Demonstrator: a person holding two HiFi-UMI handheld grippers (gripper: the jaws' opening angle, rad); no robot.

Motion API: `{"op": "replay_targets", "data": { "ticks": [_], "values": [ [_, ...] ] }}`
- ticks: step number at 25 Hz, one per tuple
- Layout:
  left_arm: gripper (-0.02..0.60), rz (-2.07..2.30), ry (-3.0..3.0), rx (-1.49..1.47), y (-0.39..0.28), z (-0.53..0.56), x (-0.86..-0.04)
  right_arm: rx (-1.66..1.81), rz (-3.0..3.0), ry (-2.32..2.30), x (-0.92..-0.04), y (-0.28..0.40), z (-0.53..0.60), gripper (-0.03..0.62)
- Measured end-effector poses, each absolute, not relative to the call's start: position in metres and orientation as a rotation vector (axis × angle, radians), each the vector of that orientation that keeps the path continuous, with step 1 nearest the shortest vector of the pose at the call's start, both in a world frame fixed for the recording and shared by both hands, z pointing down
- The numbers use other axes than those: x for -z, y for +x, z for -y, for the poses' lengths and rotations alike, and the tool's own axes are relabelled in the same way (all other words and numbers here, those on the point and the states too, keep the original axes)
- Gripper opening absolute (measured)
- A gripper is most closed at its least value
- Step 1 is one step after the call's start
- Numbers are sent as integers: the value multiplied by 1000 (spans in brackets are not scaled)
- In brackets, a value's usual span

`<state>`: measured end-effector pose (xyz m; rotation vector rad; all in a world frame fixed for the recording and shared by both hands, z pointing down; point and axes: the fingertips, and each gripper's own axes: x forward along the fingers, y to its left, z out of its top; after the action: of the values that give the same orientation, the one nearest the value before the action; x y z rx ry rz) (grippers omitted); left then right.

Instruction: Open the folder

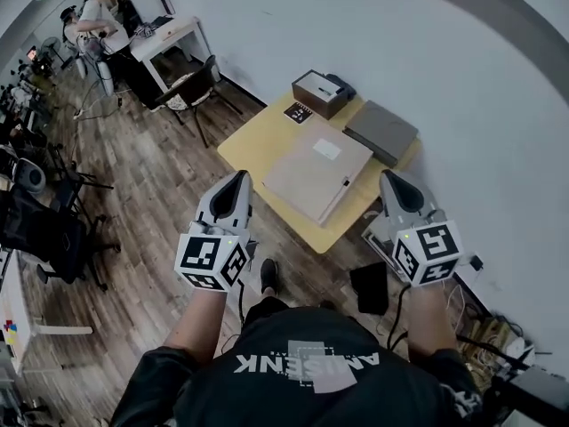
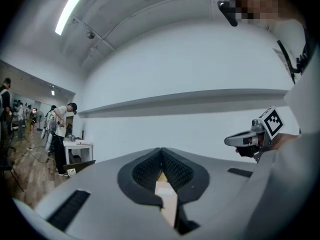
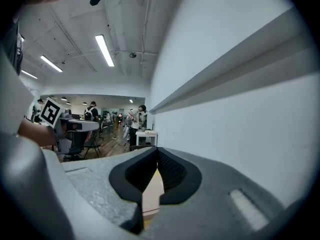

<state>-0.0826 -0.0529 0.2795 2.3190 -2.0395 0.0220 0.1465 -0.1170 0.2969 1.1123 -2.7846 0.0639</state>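
Both grippers are up in front of the person, short of the table (image 1: 244,145), and neither has anything in it. The left gripper (image 1: 238,178) has its jaws pressed together, and its own view shows only a sliver of the table top past the closed pads. It's the same on the right gripper (image 1: 389,178): jaws fully together, nothing between them.

The folder (image 1: 316,169) lies flat in the middle of the yellow table, closed, a big beige slab with one corner near the table's front edge. Beside it on the wall side sits a flat grey case (image 1: 380,132). A brown box (image 1: 320,92) and a small black marker card (image 1: 298,112) lie at the far end.

I'd judge the folder stiff and fairly light, board-like, with a smooth cover that could slide on the table. The best hold looks like the long free edge on the right, where a small tab shows: pin with one gripper, lift the cover with the other.

As for writing, a white label (image 1: 326,149) sits on the cover, too small to read. The white lettering on the person's dark shirt is upside down and unclear.
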Motion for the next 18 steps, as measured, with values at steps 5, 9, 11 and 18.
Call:
{"op": "replay_targets", "data": {
  "ticks": [5, 9, 11, 18],
  "values": [
    [0, 1901, 2420, -76, -112, 103, -287, -57, 2692, 1302, -289, 131, 141, 3],
    [0, 1786, 2547, -112, -133, 144, -281, -89, 2625, 1458, -284, 119, 161, 3],
    [0, 1749, 2586, -100, -145, 164, -278, -94, 2596, 1517, -283, 111, 172, 3],
    [0, 1601, 2664, -71, -166, 210, -283, -81, 2483, 1711, -278, 98, 187, 3]
  ]
}}
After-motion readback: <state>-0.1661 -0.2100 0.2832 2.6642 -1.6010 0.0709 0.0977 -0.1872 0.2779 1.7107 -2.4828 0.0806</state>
